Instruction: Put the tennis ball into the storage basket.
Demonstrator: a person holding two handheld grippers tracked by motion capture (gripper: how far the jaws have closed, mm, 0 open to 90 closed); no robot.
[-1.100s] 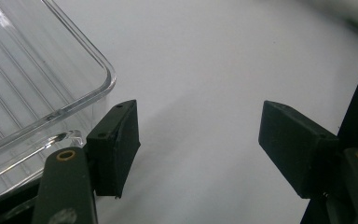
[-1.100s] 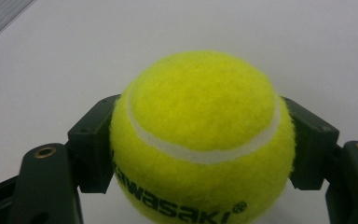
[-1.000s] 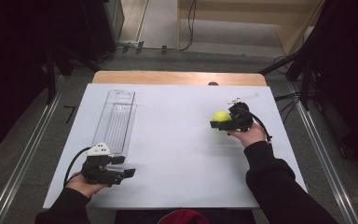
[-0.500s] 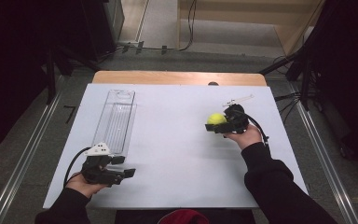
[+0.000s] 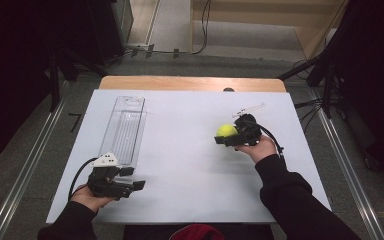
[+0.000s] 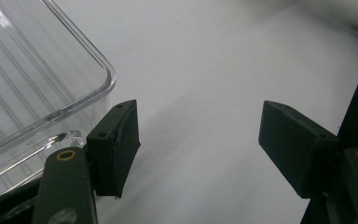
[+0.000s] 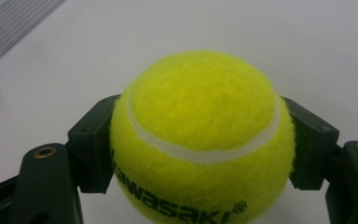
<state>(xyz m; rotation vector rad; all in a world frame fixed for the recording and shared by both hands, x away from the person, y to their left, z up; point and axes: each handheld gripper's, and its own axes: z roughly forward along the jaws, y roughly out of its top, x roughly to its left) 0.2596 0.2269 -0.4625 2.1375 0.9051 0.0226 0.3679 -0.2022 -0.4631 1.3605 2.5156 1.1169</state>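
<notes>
A yellow tennis ball (image 5: pixel 226 131) (image 7: pixel 200 135) is clamped between the jaws of my right gripper (image 5: pixel 227 136) (image 7: pixel 200 144), which is held above the white table at the right of the high view. My left gripper (image 5: pixel 135 184) (image 6: pixel 198 140) rests near the table's front left edge, open with nothing between its jaws. A long clear plastic tray (image 5: pixel 123 130) (image 6: pixel 32 79) lies on the table at the left. Its near end sits just beyond the left gripper, and its rounded corner is close to one jaw in the left gripper view.
The white table top (image 5: pixel 180 150) lies on a wooden board (image 5: pixel 190 83). A small white and clear object (image 5: pixel 248 109) lies behind the right gripper. Cables (image 5: pixel 310 105) trail off the table's right side. Metal rails (image 5: pixel 25 170) run along the floor on both sides.
My right gripper has carried the tennis ball to the left and slightly toward the person. The left gripper and the tray have stayed where they were.
</notes>
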